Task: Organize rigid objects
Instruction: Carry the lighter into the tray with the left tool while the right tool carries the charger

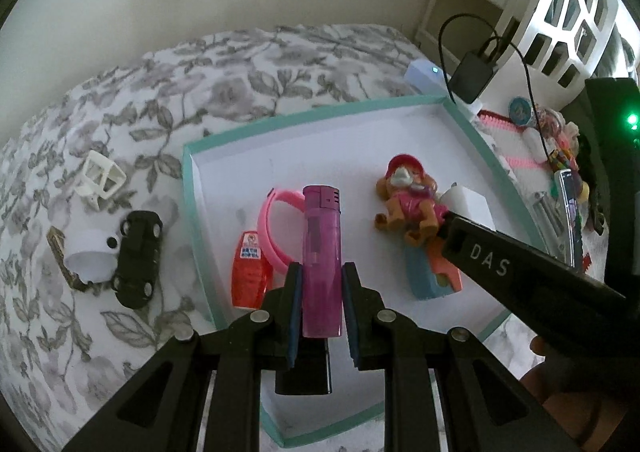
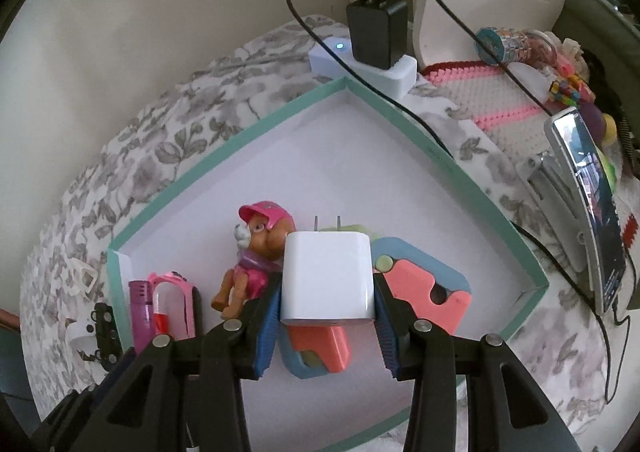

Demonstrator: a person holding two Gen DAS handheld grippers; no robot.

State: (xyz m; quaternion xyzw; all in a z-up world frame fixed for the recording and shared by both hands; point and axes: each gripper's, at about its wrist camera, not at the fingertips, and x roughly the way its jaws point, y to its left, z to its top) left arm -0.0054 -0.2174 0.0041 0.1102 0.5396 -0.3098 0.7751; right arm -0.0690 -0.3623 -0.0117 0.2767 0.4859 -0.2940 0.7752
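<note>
My left gripper [image 1: 321,276] is shut on a purple lighter [image 1: 321,248], held upright over the white tray with a teal rim [image 1: 191,212]. My right gripper [image 2: 327,300] is shut on a white wall charger [image 2: 327,276], prongs pointing away, above the tray [image 2: 256,128]. In the tray lie a pink watch band [image 1: 276,220], a small red bottle [image 1: 250,272], a brown toy dog in pink [image 1: 408,200], also in the right view [image 2: 256,252], and a coral and blue toy [image 2: 420,288]. The right gripper arm [image 1: 520,264] crosses the left view.
A black toy car [image 1: 138,256], a white cup [image 1: 90,256] and a white frame piece [image 1: 102,176] lie on the floral bedspread left of the tray. A black adapter with cable [image 2: 376,32], a phone [image 2: 588,204], a knitted mat [image 2: 488,100] and small toys lie to the right.
</note>
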